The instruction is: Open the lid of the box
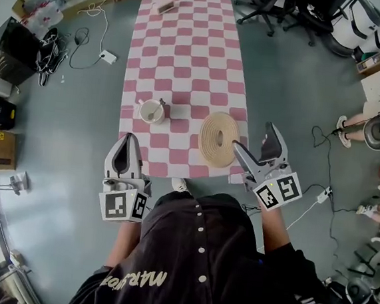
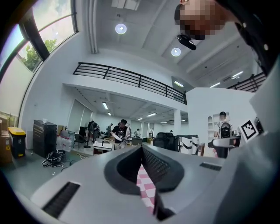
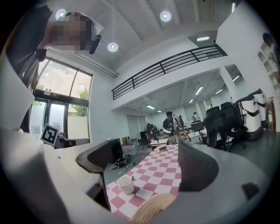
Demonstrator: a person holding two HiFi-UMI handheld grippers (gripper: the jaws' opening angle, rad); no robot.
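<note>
1. Box (image 1: pixel 214 161) sits at the surface's (image 1: pixel 185 61) near edge, lid (image 1: pixel 208 133) on, just ahead of the right tool (image 1: pixel 252 136), which is spread wide and empty.
2. Left tool (image 1: pixel 128 142) is clenched on nothing; I'd open it and steady the base.
3. Pinch the lid's rim, lift straight.

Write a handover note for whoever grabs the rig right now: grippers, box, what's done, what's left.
Left gripper: shut, empty, over the table's near edge, left of the box.
Right gripper: open, nothing between its jaws, at the box's right edge.
Round woven box: on the checkered table, at the near edge. A cup with a spoon sits to its left.
Done: nothing yet; the lid looks still on.
Left: grip the lid and lift it off.
</note>
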